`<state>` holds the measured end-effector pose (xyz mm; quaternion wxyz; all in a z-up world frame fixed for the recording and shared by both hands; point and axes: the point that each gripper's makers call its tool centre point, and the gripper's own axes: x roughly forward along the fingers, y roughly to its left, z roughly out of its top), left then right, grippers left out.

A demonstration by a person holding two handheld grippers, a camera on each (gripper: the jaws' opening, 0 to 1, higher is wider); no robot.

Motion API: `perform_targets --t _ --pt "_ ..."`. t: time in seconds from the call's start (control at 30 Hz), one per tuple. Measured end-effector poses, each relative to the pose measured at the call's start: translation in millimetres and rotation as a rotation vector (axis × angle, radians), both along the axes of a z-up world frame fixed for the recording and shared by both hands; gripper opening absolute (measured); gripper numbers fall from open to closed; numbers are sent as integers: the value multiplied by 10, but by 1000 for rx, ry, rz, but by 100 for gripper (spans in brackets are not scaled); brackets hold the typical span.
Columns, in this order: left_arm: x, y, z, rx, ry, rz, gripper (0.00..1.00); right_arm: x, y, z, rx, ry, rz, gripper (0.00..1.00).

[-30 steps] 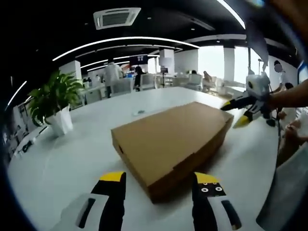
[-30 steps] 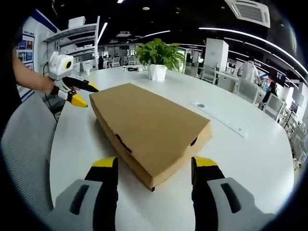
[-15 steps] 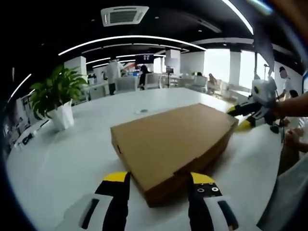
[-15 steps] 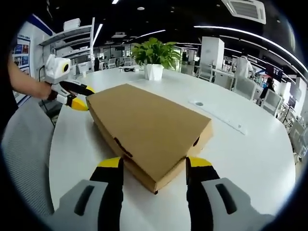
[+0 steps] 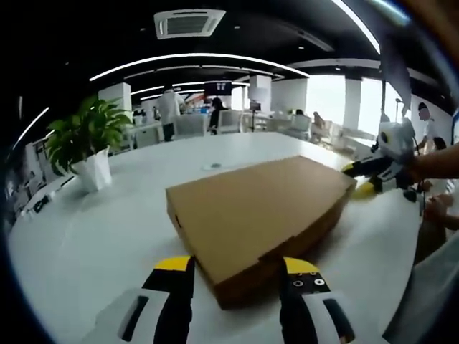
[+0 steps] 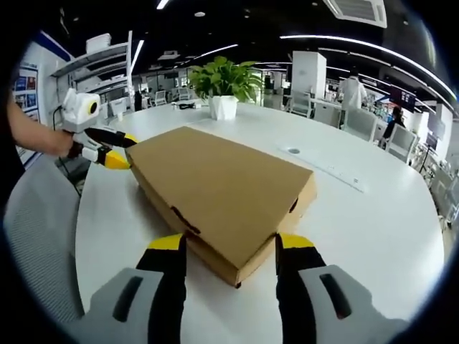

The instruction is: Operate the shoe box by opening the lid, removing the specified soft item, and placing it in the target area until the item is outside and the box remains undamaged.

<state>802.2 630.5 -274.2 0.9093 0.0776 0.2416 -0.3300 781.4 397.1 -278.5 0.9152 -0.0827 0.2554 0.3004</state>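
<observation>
A shut brown cardboard shoe box point(image 5: 258, 215) lies flat on a white round table point(image 5: 93, 236). My left gripper point(image 5: 237, 266) is open, and its yellow-tipped jaws stand on either side of the box's near corner. At the far end of the box is my right gripper point(image 5: 356, 179), held by a hand. In the right gripper view the same box point(image 6: 215, 190) runs away from me. My right gripper point(image 6: 231, 242) is open and straddles the corner nearest to it. The left gripper point(image 6: 123, 150) sits at the box's far left corner. The lid is down, so the box's contents are hidden.
A potted green plant point(image 5: 86, 143) in a white pot point(image 6: 222, 107) stands on the table beyond the box. A grey chair back point(image 6: 36, 229) is beside the table's edge. A thin white strip point(image 6: 330, 170) lies on the table. Desks, chairs and people fill the office behind.
Both grippers have come closer to the box, so each now has a box corner between its jaws. The jaws stand slightly narrower. The box has not moved.
</observation>
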Motion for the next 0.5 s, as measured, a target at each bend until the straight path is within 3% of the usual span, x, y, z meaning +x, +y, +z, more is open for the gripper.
perform_targets --t 0.5 --pt "10 33 11 -8 13 -17 46 -46 38 14 -1 13 -35 43"
